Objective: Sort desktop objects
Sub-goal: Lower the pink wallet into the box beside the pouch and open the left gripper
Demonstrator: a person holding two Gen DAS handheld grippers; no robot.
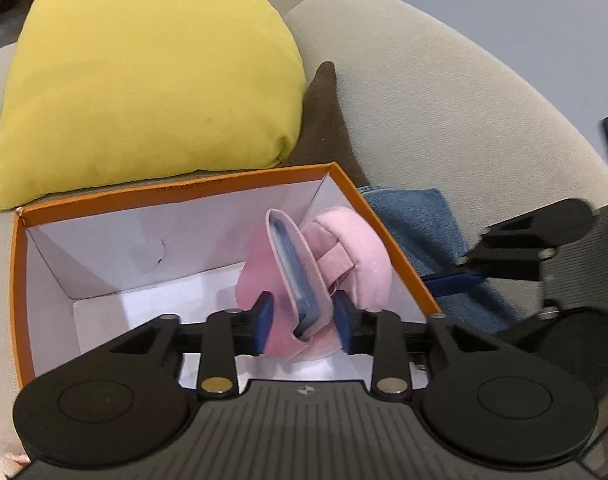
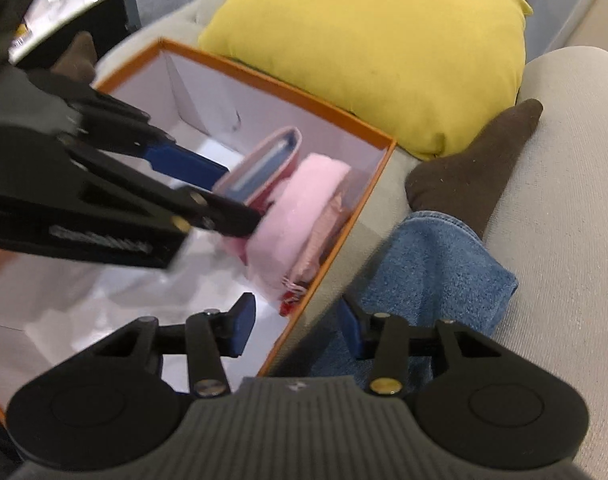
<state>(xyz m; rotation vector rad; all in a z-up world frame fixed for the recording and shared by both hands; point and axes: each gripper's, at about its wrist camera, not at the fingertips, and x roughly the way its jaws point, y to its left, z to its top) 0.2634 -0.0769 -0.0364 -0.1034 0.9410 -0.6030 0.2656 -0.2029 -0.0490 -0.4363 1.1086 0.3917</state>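
**Sofa sort: pink slippers going in the box**

All this is on a beige sofa [image 1: 443, 92], not a desk, with a yellow cushion [image 1: 144, 80] behind. The pink slipper [image 1: 300, 268] with a bluish insole stands on edge at the right end of the orange box [image 1: 18, 280], leaning on its fluffy twin [image 2: 292, 216]. Looks like the drop-off step. The left gripper [image 1: 304, 324] has its pads either side of the slipper's lower end; can't tell if they're pinching. Next is probably letting go and backing out. The right gripper [image 2: 300, 330] is wide open and empty, straddling the box wall by a blue towel [image 2: 431, 264] and brown sock [image 2: 475, 168].
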